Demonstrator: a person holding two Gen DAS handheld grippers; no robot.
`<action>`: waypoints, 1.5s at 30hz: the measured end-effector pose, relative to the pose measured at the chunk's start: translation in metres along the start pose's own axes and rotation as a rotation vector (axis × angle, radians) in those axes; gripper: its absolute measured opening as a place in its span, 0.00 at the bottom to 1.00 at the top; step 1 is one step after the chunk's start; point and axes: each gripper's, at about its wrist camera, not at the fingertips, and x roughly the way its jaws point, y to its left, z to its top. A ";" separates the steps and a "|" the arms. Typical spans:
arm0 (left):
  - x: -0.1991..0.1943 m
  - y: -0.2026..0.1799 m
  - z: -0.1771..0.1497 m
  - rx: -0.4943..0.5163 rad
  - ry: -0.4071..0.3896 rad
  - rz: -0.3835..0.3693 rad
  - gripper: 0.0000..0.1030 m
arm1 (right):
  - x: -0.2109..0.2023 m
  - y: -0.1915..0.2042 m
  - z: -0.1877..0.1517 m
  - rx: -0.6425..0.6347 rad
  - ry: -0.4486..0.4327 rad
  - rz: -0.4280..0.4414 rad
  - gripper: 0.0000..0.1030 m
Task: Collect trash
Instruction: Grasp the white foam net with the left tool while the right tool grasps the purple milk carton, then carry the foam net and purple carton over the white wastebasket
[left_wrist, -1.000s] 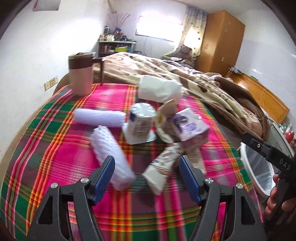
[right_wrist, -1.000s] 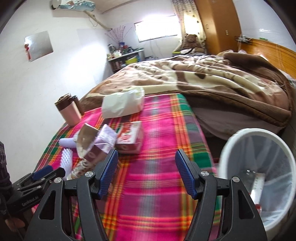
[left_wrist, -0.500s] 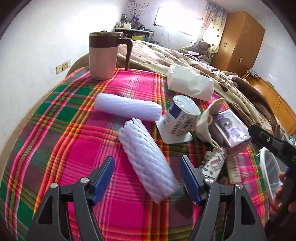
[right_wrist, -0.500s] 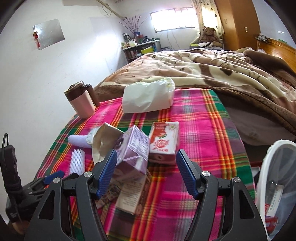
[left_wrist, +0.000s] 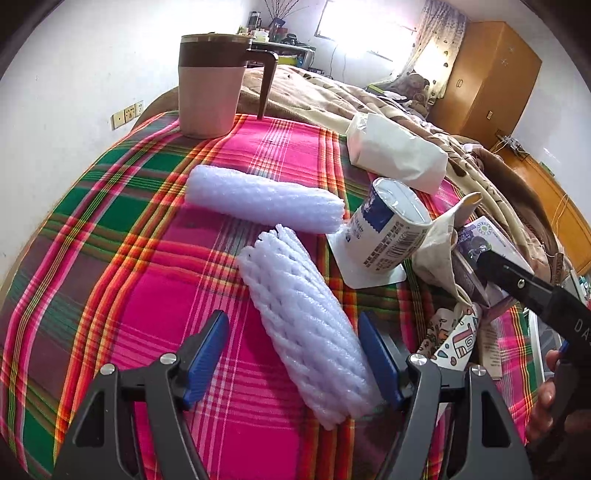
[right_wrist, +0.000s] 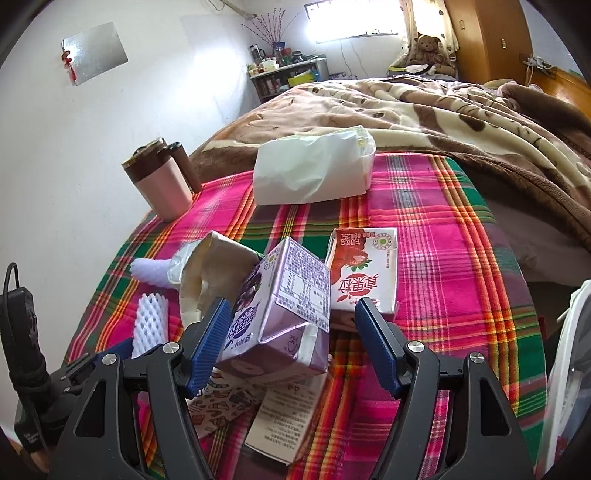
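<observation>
The plaid cloth (left_wrist: 110, 229) covers the table, soft and woven. The left gripper (left_wrist: 291, 350) is low over its near edge, jaws wide around a ribbed white foam net sleeve (left_wrist: 306, 325). The right gripper (right_wrist: 291, 332) is also wide, its left pad touching a glossy purple drink carton (right_wrist: 280, 310) near the right edge.

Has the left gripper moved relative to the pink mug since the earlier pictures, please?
Yes. The left gripper has advanced toward the pink mug, which looms larger, and now straddles the nearer foam net sleeve.
</observation>
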 end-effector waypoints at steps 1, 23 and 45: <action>0.001 0.000 0.001 0.001 0.002 0.002 0.72 | 0.001 0.000 0.000 -0.001 0.004 0.004 0.69; -0.007 -0.001 0.000 -0.024 -0.028 -0.019 0.35 | -0.010 0.001 -0.009 -0.010 -0.068 -0.008 0.45; -0.063 -0.029 -0.013 0.041 -0.135 -0.081 0.35 | -0.058 -0.010 -0.028 0.020 -0.170 -0.023 0.44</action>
